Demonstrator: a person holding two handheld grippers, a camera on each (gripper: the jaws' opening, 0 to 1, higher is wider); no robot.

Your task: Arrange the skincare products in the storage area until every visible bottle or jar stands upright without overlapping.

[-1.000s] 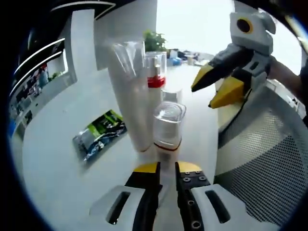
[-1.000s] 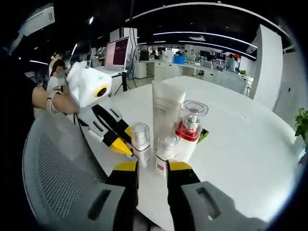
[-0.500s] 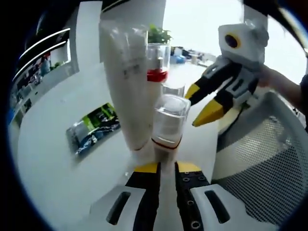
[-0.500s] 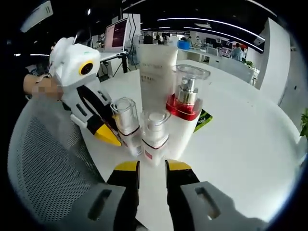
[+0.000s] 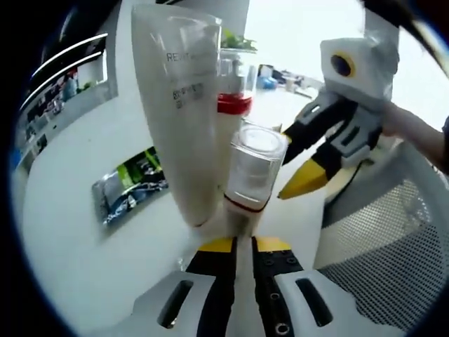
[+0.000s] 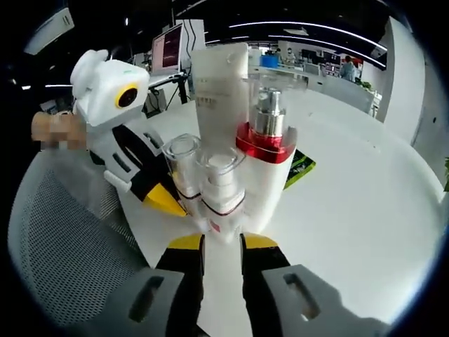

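In the left gripper view my left gripper (image 5: 236,242) sits at bottom centre, jaws narrow around the base of a small clear-capped bottle (image 5: 254,175); I cannot tell whether they actually touch it. The bottle stands upright at mid-frame, long axis running up the picture. Just left of it and crowding it rises a tall white tube (image 5: 184,105), standing on its cap, wide end at the top of the frame. Behind, a red-collared pump bottle (image 5: 233,98) stands upright. A green sachet (image 5: 131,193) lies flat on the white table (image 5: 63,239) at left, well apart. At right my other gripper's yellow tips come in close beside the bottle, and a mesh chair (image 5: 382,253) fills the lower right. In the right gripper view my right gripper (image 6: 221,242) is at bottom centre, jaws narrow just under a small pump bottle (image 6: 223,189) that stands upright; contact is unclear. The clear-capped bottle (image 6: 181,168) is just left of it, the red-collared one (image 6: 266,161) just right, the tube (image 6: 221,91) behind.
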